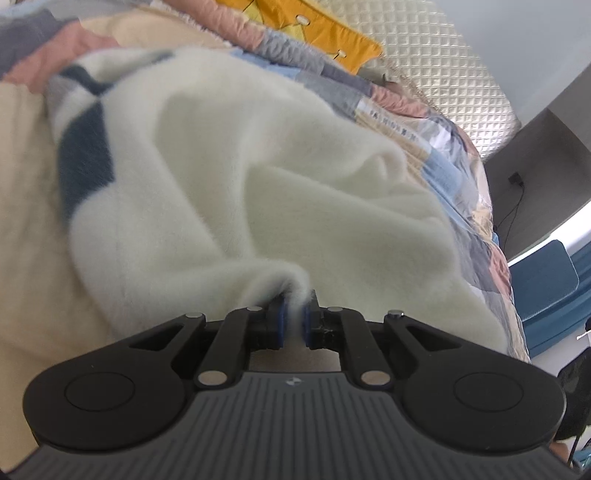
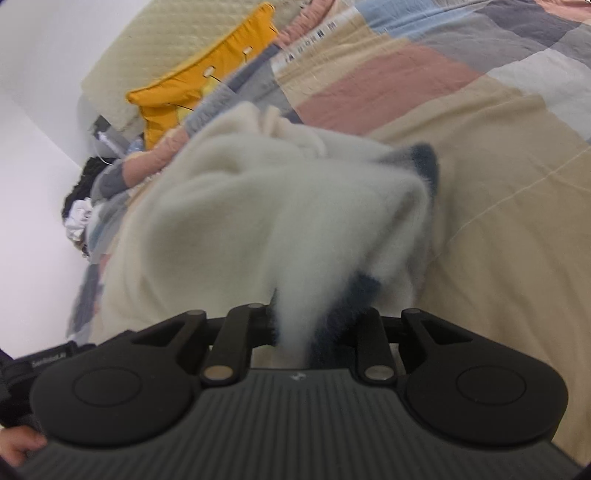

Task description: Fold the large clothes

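A fluffy cream sweater (image 1: pixel 258 155) with dark blue and grey patches lies bunched on a patchwork bedspread (image 1: pixel 22 206). In the left wrist view my left gripper (image 1: pixel 293 325) is shut on a pinch of the cream fabric, which is squeezed between the blue pads (image 1: pixel 282 325). In the right wrist view the same sweater (image 2: pixel 236 221) hangs from my right gripper (image 2: pixel 314 332), whose jaws hold a thick fold of cream and dark blue fabric. The fabric hides the right fingertips.
A yellow cushion (image 1: pixel 332 33) leans on the quilted cream headboard (image 1: pixel 443 66) at the bed's far end. A blue chair (image 1: pixel 546 288) stands beside the bed. A heap of clothes (image 2: pixel 81 206) lies by the white wall. A hand (image 2: pixel 18 448) shows at the lower left.
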{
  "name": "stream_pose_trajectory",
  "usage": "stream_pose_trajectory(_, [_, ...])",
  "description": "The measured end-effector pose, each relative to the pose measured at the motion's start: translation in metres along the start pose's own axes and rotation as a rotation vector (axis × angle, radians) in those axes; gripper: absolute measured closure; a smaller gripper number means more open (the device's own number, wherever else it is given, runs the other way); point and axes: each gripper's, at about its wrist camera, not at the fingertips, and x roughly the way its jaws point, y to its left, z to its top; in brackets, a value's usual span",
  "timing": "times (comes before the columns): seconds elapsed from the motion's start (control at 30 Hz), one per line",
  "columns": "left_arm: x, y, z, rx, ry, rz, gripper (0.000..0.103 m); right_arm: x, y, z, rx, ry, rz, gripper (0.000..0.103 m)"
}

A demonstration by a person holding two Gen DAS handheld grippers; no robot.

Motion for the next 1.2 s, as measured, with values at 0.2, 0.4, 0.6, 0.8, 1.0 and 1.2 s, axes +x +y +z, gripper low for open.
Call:
stream_pose_trajectory(0.2, [0.022, 0.012, 0.010, -0.037, 0.000, -0.037, 0.088, 0.023, -0.005, 0.007, 0.012, 0.005, 0.003, 0.079])
stream_pose_trajectory(0.4, [0.015, 0.011, 0.008, -0.056, 0.003, -0.070, 0.081, 0.022, -0.010, 0.008, 0.055, 0.001, 0.035, 0.074])
stream_pose_trajectory(0.6, [-0.004, 0.002, -0.008, -0.058, 0.001, -0.104, 0.045, 0.000, -0.010, -0.005, 0.131, 0.019, 0.134, 0.032])
stream_pose_trajectory(0.8, [-0.021, 0.010, -0.034, -0.150, 0.021, -0.103, 0.038, -0.027, -0.008, -0.022, 0.148, -0.001, 0.133, 0.032])
stream_pose_trajectory(1.0, [-0.022, 0.018, -0.047, -0.246, 0.049, -0.160, 0.037, -0.045, -0.034, -0.034, 0.362, -0.006, 0.163, 0.032])
stream_pose_trajectory(1.2, [-0.016, 0.016, -0.058, -0.249, 0.086, -0.198, 0.038, -0.042, -0.044, -0.054, 0.516, 0.063, 0.171, 0.028])
